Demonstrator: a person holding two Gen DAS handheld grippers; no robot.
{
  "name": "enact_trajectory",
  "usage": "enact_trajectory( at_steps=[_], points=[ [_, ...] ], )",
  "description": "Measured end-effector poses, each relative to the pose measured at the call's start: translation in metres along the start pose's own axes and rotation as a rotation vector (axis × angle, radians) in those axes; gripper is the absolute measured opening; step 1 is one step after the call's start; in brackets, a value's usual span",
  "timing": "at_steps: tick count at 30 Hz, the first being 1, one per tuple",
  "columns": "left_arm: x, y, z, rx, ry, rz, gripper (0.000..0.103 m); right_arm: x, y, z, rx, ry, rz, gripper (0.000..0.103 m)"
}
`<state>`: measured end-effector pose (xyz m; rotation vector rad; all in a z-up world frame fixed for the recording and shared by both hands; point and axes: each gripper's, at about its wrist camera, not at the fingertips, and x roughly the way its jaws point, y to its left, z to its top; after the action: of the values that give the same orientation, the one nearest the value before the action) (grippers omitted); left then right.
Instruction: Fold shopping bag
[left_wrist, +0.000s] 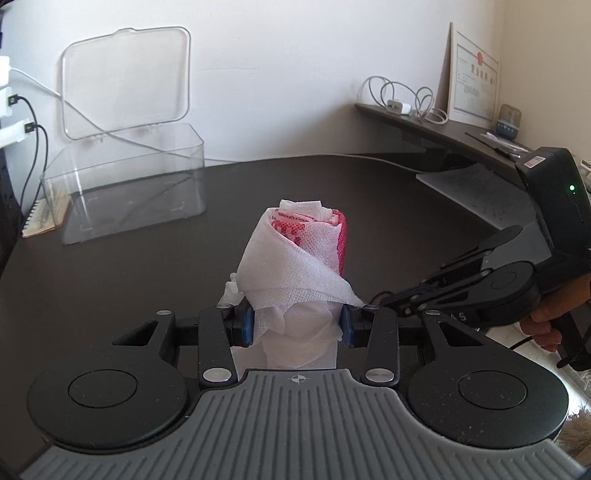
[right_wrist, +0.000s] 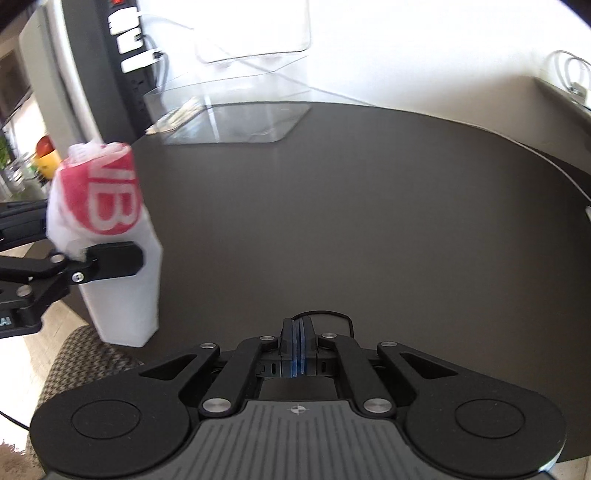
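You are holding the shopping bag (left_wrist: 299, 266) rolled into a tight bundle between the blue pads (left_wrist: 246, 325) of your left gripper (left_wrist: 297, 326), which is clamping it near its lower end, lifted above the dark table (left_wrist: 388, 206). It is looking light, soft and springy: dimpled non-woven white fabric with red print, so it is likely wanting to unroll. Keep squeezing across the roll's middle, over the loose flap at about 4 o'clock. Your right gripper (right_wrist: 296, 349) is sitting empty, its jaws pressed fully together. The clear plastic box (left_wrist: 125, 184) is standing open at 10 o'clock.
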<state>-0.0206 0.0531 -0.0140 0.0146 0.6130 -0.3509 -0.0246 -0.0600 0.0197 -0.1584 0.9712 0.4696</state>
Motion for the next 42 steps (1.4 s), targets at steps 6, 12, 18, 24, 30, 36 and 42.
enact_trajectory(
  at_steps=[6,12,18,24,30,36,42],
  points=[
    [-0.012,0.022,-0.010,-0.062,-0.020,0.032,0.044,0.008,0.035,0.013,-0.140,0.045,-0.025,0.009],
    [-0.018,0.028,-0.014,-0.083,-0.024,0.049,0.044,0.012,0.043,0.016,-0.198,0.059,-0.058,0.009],
    [-0.014,0.021,-0.011,-0.064,-0.013,0.059,0.044,0.009,0.043,0.008,-0.195,0.050,-0.055,0.009],
    [-0.012,0.018,-0.009,-0.059,-0.004,0.072,0.044,0.007,0.043,0.002,-0.195,0.033,-0.055,0.010],
    [-0.012,0.017,-0.008,-0.052,0.003,0.090,0.044,-0.013,0.034,0.003,-0.184,0.005,-0.020,0.034],
    [-0.014,0.019,-0.012,-0.072,-0.006,0.080,0.044,-0.034,0.025,0.008,-0.266,0.084,0.174,0.064],
    [-0.016,0.021,-0.016,-0.075,-0.004,0.061,0.044,-0.020,0.043,0.001,-0.480,0.163,0.184,0.057]
  ],
)
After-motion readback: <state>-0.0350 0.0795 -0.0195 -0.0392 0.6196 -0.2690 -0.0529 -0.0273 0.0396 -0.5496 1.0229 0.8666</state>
